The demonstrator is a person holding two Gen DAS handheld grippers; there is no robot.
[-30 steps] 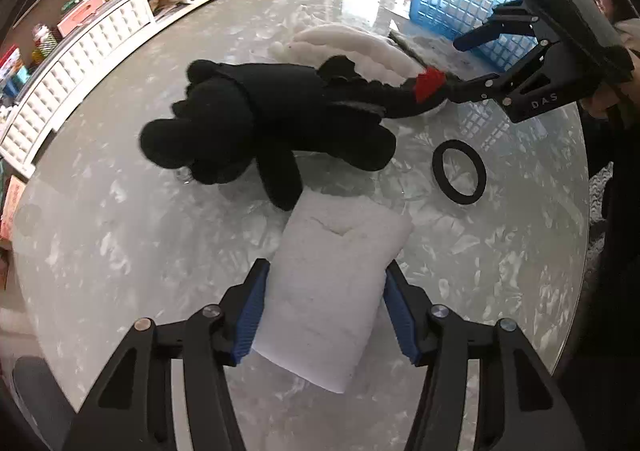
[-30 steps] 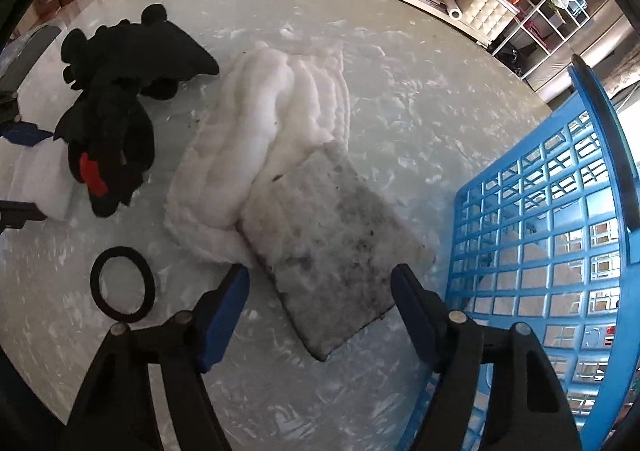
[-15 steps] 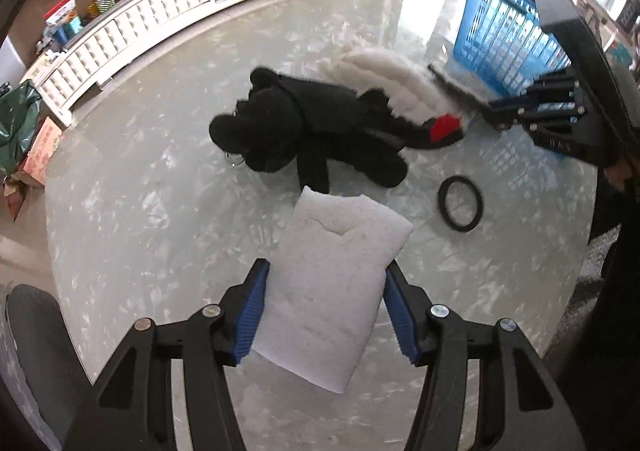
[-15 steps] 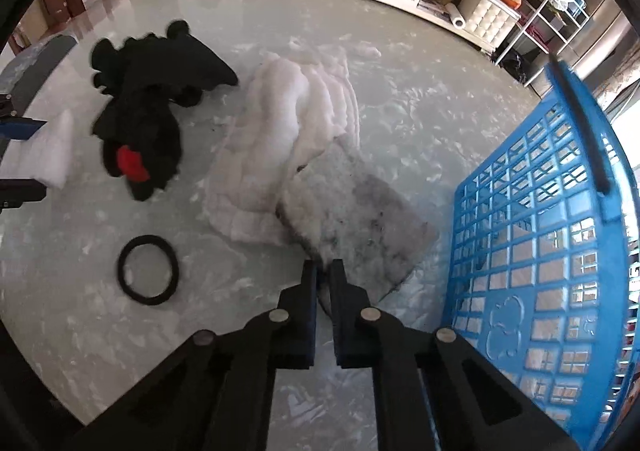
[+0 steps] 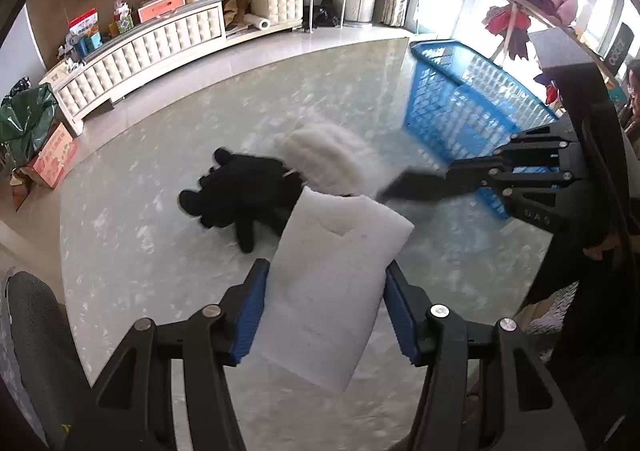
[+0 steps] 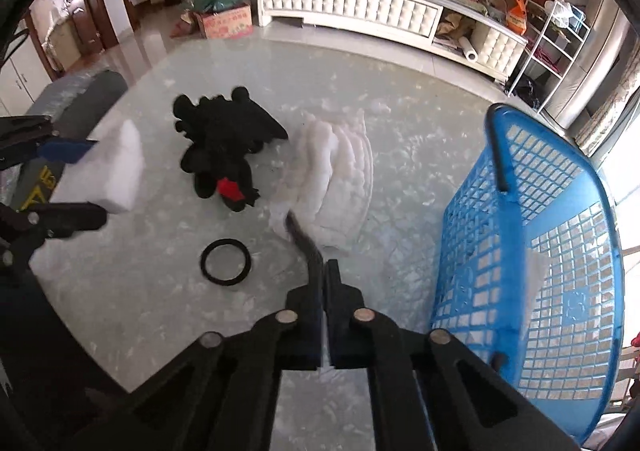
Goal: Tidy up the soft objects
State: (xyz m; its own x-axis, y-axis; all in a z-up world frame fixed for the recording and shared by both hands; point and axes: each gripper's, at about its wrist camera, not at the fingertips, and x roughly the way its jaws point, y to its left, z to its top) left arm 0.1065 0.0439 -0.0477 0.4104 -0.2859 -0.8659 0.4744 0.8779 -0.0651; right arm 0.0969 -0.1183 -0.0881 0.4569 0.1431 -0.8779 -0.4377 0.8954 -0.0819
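My left gripper (image 5: 324, 299) is shut on a white foam block (image 5: 336, 275) and holds it above the table; the block also shows in the right wrist view (image 6: 112, 175). My right gripper (image 6: 325, 271) is shut on a thin grey pad (image 6: 302, 237), seen edge-on and lifted; the pad shows dark in the left wrist view (image 5: 416, 187). A black plush toy (image 6: 224, 147) with a red patch lies on the glass table (image 6: 160, 291). A white fluffy cloth (image 6: 336, 175) lies beside it. A blue plastic basket (image 6: 540, 251) stands at the right.
A black ring (image 6: 226, 261) lies on the table in front of the plush. A grey chair back (image 5: 28, 311) stands at the table's near-left edge. A white cabinet (image 5: 140, 55) with clutter lines the far wall. A person (image 5: 632, 91) stands at the right.
Both grippers have risen well above the table. The right gripper closed on the grey pad and lifted it off the table. The left gripper lifted the white foam block.
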